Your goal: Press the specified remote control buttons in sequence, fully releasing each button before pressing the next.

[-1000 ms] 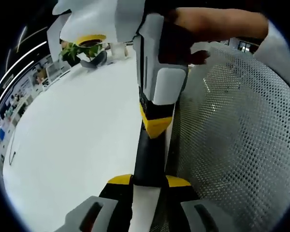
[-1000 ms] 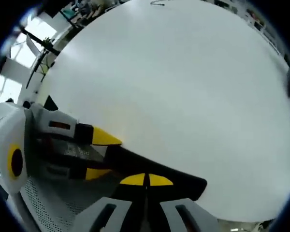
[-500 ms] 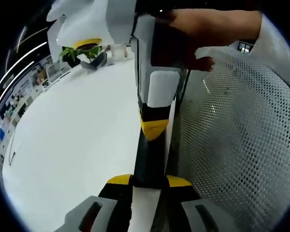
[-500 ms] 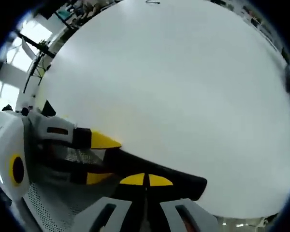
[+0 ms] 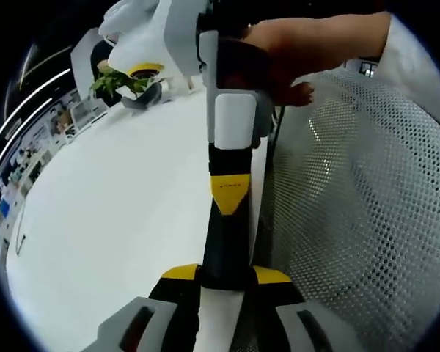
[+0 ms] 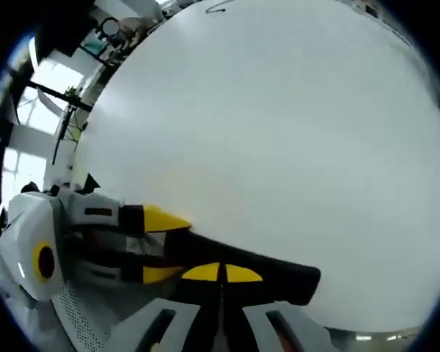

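A long black remote point(image 5: 226, 242) juts out over the white table point(image 5: 110, 191), with my left gripper point(image 5: 226, 274) shut on its near end, a yellow tip on each side. From above, my right gripper point(image 5: 229, 194) comes down with its yellow tips closed together and resting on the remote's top face; a hand point(image 5: 308, 44) holds it. In the right gripper view, my right gripper point(image 6: 221, 273) is shut, tips meeting over the remote point(image 6: 282, 273). The left gripper point(image 6: 165, 246) clamps the remote from the left. The buttons are hidden.
A white perforated mesh surface point(image 5: 352, 205) stands close along the right of the remote and shows again as mesh point(image 6: 81, 323). A potted plant point(image 5: 121, 77) sits at the table's far side. The broad white tabletop point(image 6: 264, 132) stretches beyond the remote.
The right gripper has straightened up more over the remote, its yellow tip staying on the top face. The left gripper keeps its hold. The right gripper view has shifted slightly.
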Motion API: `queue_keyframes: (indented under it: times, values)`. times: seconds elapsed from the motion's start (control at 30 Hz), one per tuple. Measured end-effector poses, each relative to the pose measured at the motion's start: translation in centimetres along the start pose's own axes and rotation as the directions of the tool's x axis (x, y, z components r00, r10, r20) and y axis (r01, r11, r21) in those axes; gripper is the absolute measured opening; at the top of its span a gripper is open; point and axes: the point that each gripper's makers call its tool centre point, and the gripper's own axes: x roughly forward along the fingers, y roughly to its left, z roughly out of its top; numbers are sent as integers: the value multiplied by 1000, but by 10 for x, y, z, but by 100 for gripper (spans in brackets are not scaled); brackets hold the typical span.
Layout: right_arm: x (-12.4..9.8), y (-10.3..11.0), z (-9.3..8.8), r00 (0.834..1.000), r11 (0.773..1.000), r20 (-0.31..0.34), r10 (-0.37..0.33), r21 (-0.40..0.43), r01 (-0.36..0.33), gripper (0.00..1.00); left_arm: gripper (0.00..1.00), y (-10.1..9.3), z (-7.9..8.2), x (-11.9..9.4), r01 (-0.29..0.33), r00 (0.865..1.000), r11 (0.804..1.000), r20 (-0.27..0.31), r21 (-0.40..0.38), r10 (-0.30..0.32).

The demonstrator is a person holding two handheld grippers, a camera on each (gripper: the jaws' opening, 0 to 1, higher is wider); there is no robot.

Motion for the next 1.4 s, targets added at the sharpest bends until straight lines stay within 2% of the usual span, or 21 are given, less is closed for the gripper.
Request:
queue_keyframes:
  times: [0.07,0.33,0.47,0.57,0.63,0.77,0.87,1.0,1.13,1.2,1.3,1.4]
  values:
    - [-1,-1,0,999,999,18,37,37,-38,0,26,1,0,0,-5,1000,1000,-2,-11,5]
    - [-4,0,-1,984,990,108,141,9,-143,0,25,1,2,3,-32,999,998,-31,-47,30]
    - [-4,-2,1,978,981,103,184,49,-190,0,25,2,3,3,-54,997,997,-60,-56,51]
    - [-4,0,-1,977,980,95,190,43,-195,0,25,0,3,4,-70,995,996,-81,-59,65]
    - [-5,0,3,978,981,88,188,30,-191,0,25,3,4,3,-75,994,994,-81,-86,68]
    - [-4,-1,8,983,983,34,180,10,-181,0,25,6,4,2,-70,995,991,-73,-114,62]
    - [-5,1,7,986,986,21,166,-15,-166,0,25,6,5,2,-69,996,991,-70,-115,61]
    - [-6,0,6,988,987,44,147,-72,-144,0,25,6,6,2,-71,996,991,-66,-111,64]
    - [-8,-1,5,981,979,79,179,-117,-170,0,25,6,7,2,-73,996,991,-67,-110,66]
    - [-9,-1,5,976,977,98,197,-107,-186,0,25,6,7,2,-74,995,992,-68,-105,67]
    - [-11,1,7,964,969,108,245,-44,-241,0,25,5,9,3,-80,994,993,-85,-83,73]
    - [-11,4,11,956,964,122,266,-41,-263,0,25,6,8,3,-78,994,994,-85,-79,71]
